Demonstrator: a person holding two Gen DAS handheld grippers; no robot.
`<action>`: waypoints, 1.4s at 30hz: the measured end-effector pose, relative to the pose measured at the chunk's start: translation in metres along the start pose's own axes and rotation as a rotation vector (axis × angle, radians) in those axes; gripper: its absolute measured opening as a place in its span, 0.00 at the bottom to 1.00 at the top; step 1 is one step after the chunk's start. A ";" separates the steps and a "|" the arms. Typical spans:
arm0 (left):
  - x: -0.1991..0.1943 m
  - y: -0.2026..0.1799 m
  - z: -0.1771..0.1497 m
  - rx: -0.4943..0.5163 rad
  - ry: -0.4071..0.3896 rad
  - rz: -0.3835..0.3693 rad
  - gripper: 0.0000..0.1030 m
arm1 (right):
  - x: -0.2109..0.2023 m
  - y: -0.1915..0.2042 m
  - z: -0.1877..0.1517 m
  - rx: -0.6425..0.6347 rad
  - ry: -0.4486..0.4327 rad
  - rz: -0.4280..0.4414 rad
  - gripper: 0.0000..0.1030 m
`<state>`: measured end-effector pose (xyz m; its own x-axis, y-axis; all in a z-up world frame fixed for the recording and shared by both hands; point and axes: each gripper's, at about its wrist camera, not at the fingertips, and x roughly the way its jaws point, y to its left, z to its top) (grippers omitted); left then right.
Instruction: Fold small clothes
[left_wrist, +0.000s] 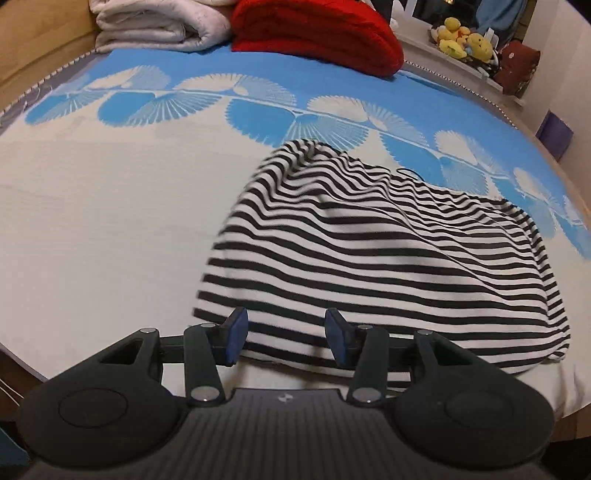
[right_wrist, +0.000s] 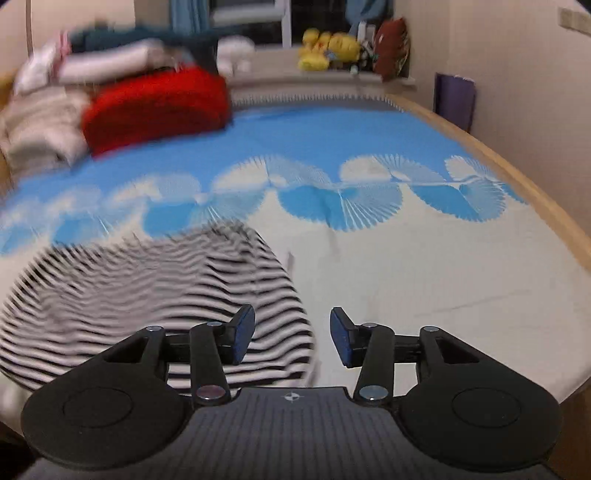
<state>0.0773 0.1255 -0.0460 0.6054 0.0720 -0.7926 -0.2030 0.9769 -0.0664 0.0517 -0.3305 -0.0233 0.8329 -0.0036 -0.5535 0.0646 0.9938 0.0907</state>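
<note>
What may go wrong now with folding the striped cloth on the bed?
1. The striped garment lies bunched with ridges, so a fold may trap wrinkles.
2. Both the left claw and right claw stand open with no cloth pinched; closing may catch only one layer.
3. The garment's near edge lies close to the bed edge and may slide off.

Each gripper, left (left_wrist: 285, 339) and right (right_wrist: 292, 339), was matte black with blue-padded fingers (left_wrist: 235, 341), silver pivot screws, and a ribbed grey base at six o'clock.
</note>
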 end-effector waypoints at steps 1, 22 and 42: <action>-0.001 -0.002 -0.001 0.003 -0.006 0.001 0.49 | 0.002 0.004 -0.005 -0.026 0.006 -0.022 0.51; 0.021 0.005 0.001 -0.129 0.049 -0.013 0.65 | 0.003 0.004 -0.024 -0.056 0.042 -0.081 0.51; 0.071 0.067 -0.001 -0.650 0.156 -0.106 0.69 | 0.016 0.013 -0.027 -0.123 0.078 -0.087 0.51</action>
<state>0.1056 0.1956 -0.1071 0.5396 -0.0953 -0.8365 -0.5993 0.6543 -0.4612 0.0507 -0.3148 -0.0535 0.7812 -0.0865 -0.6182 0.0632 0.9962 -0.0595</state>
